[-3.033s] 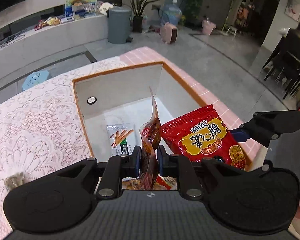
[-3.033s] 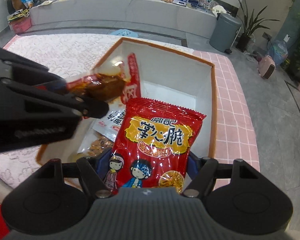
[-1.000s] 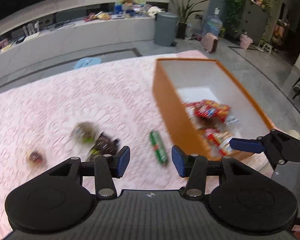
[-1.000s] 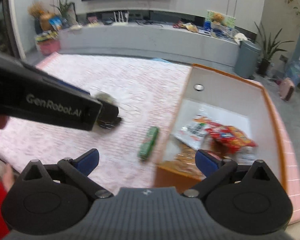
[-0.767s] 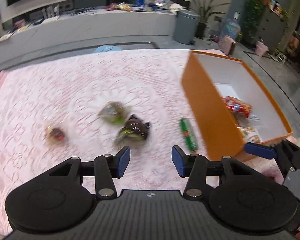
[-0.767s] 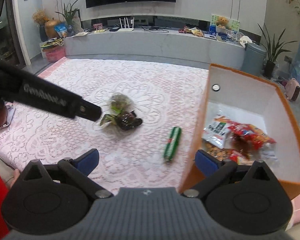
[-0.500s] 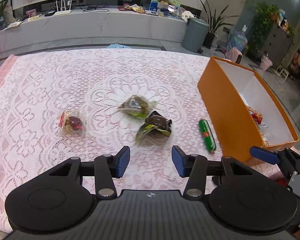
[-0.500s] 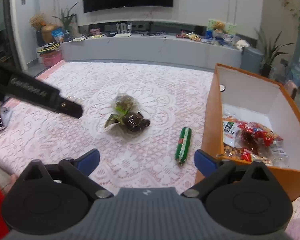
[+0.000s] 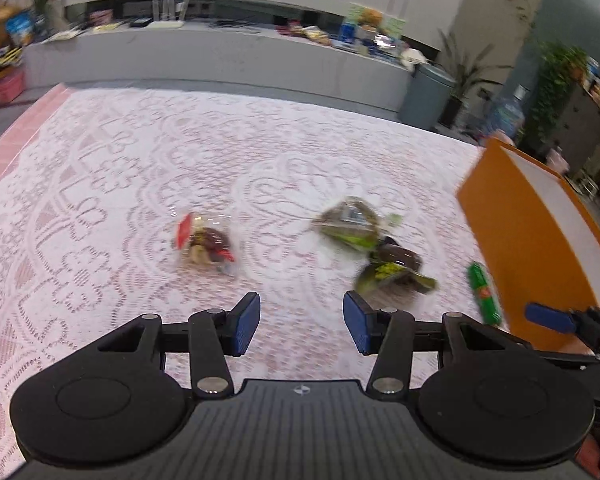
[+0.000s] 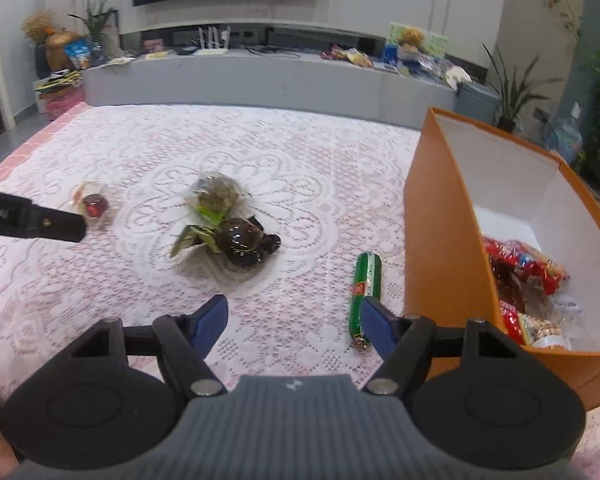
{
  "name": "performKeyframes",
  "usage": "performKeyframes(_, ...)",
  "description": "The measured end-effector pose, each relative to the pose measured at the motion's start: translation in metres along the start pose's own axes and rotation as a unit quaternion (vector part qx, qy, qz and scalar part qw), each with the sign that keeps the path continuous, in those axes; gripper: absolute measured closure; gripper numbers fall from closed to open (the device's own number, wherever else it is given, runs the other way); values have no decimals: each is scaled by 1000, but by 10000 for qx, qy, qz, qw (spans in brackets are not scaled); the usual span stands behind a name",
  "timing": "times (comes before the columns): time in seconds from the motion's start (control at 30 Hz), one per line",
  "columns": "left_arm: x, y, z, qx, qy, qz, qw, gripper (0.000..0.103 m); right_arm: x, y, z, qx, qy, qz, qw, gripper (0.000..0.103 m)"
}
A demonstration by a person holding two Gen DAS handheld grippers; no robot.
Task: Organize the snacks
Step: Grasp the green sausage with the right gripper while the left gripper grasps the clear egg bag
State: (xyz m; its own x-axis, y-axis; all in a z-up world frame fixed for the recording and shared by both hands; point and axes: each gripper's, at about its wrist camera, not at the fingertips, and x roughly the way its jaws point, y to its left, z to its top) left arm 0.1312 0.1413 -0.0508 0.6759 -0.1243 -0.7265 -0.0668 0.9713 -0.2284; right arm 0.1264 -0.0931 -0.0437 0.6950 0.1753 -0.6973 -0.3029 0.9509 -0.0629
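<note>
An orange box (image 10: 440, 232) with a white inside stands at the table's right and holds several red snack packs (image 10: 528, 276); it also shows in the left wrist view (image 9: 520, 248). On the lace cloth lie a green sausage stick (image 10: 366, 284), a dark round snack pack (image 10: 240, 242), a greenish clear pack (image 10: 216, 196) and a small red-and-clear pack (image 10: 94, 202). My left gripper (image 9: 300, 326) is open and empty, just short of the small red pack (image 9: 204, 242). My right gripper (image 10: 294, 324) is open and empty, with the sausage stick by its right finger.
A pink lace cloth (image 10: 300, 168) covers the table. A long grey bench (image 10: 260, 76) with clutter runs behind it. A grey bin (image 9: 424, 94) and plants stand at the far right. My left gripper's finger (image 10: 32, 220) crosses the right wrist view at the left.
Both grippers let go of their snack packs in the box, opened and pulled back left over the cloth. The left view has swung further left toward the small red pack.
</note>
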Motion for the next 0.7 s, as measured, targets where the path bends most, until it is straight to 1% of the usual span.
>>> performKeyframes(0.03,3,2,2,-47,31,74,10000,46,5,0,1,44,44,-32,10000,36)
performKeyframes(0.13,10,5,12,-114,38,268,9996,46,17,1,5,95,71,-172,9998,37)
performKeyframes(0.23,13,7,26,-223,-90,346,9991,46,29,6,7,17,50,-509,9987,38)
performKeyframes(0.3,18,7,34,-215,-242,502,9982,41,35,8,8,-22,-58,-787,9969,38)
performKeyframes(0.33,20,7,36,-196,-332,600,9975,41,38,10,7,-78,-114,-954,9953,41)
performKeyframes(0.43,30,8,30,-110,-512,780,9956,41,47,12,6,-153,-106,-1206,9925,46)
performKeyframes(0.57,44,9,22,119,-431,998,9940,41,58,11,5,-181,80,-1442,9894,54)
performKeyframes(0.67,51,8,19,313,-416,1087,9927,35,68,12,4,-193,205,-1578,9871,55)
performKeyframes(0.7,53,9,19,341,-406,1123,9923,34,72,13,3,-226,269,-1618,9862,57)
